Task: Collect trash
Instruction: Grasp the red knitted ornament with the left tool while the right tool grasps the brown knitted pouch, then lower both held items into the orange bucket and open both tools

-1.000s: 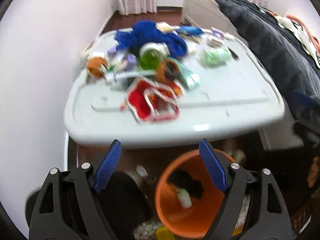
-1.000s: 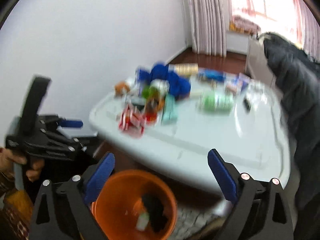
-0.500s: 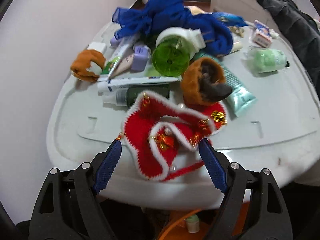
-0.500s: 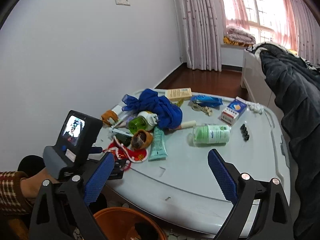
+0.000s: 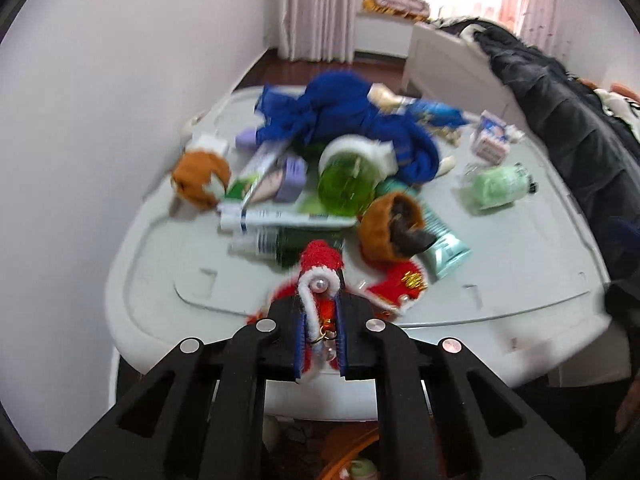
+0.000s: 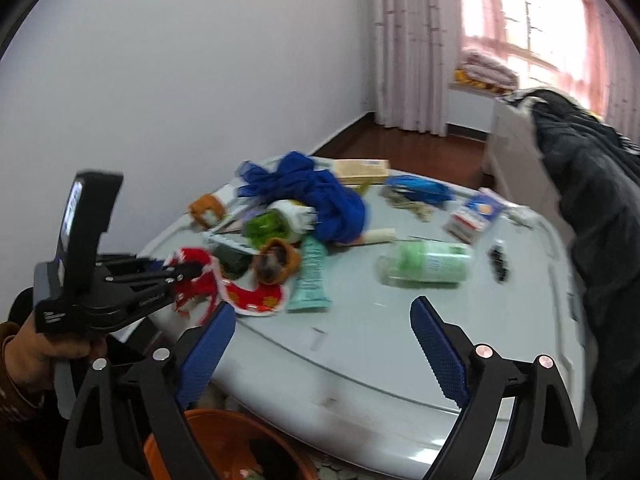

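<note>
Both tongs showed: the left tongs (image 5: 319, 332) had just closed on a red knitted cloth (image 5: 320, 276) with white trim, pearls and gold ornaments. Lower in the frame, the right tongs (image 6: 320, 344) stood wide over the worktop (image 6: 400, 344).

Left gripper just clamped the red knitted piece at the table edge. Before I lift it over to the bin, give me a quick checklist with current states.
1. Grip: left gripper shut on the red knitted piece, white trim pinched between the pads: ok.
2. Piece clear of the table: not ok, its far end lies on the top beside the brown pouch.
3. Snagging on the neighbouring teal tube: cannot tell, blurred.
4. Right gripper out of the way: ok, open, empty, over the table edge.
5. Orange bin reachable: ok, below the table edge, open top.
6. Room left in the bin: cannot tell, mostly hidden.
</note>
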Tool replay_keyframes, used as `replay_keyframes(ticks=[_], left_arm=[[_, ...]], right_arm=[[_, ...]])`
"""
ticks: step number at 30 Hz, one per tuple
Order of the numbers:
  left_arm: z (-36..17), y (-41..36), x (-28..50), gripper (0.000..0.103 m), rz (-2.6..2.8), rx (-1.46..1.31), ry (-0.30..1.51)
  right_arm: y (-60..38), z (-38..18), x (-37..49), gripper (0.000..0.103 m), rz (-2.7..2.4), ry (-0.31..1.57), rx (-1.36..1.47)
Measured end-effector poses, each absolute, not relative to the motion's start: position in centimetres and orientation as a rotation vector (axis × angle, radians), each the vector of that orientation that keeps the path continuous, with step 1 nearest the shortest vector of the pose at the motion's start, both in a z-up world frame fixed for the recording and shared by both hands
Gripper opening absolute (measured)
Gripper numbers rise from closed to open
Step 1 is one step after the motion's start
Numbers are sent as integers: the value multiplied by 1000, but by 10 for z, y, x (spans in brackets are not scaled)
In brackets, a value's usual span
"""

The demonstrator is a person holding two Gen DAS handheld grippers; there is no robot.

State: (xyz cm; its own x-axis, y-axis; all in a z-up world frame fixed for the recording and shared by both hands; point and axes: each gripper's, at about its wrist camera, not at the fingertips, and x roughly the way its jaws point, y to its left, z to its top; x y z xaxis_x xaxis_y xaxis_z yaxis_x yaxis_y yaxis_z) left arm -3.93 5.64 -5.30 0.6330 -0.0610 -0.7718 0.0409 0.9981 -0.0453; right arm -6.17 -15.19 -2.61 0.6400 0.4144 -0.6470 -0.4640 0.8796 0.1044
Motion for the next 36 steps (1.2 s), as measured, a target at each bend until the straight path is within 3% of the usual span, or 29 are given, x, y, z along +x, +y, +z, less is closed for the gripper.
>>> replay_keyframes(ticks=[6, 10, 21, 25, 27, 28, 32, 36], left_arm=[[-40, 62, -51, 11, -91, -29, 840], [-32, 70, -52, 11, -97, -30, 811], [-13, 94, -64, 11, -131, -70, 743], [-5, 98, -67, 11, -140, -72, 723], [-5, 100, -67, 11, -137, -78, 721], [-7, 101, -66, 11, -136, -79, 728], [-11, 104, -66, 11, -134, -88, 743], [-12, 102, -65, 11, -134, -88, 744]], right_arm=[[-108, -30, -33, 83, 581, 729, -152], [-76, -51, -5, 60, 628, 769, -244], [-39, -90, 29, 59, 659, 821, -281], [-31, -94, 36, 52, 639, 819, -328], [-30, -98, 39, 44, 617, 831, -350], [-30, -100, 42, 34, 599, 845, -361], [-28, -100, 41, 23, 561, 842, -398], [-27, -99, 37, 21, 542, 821, -420]])
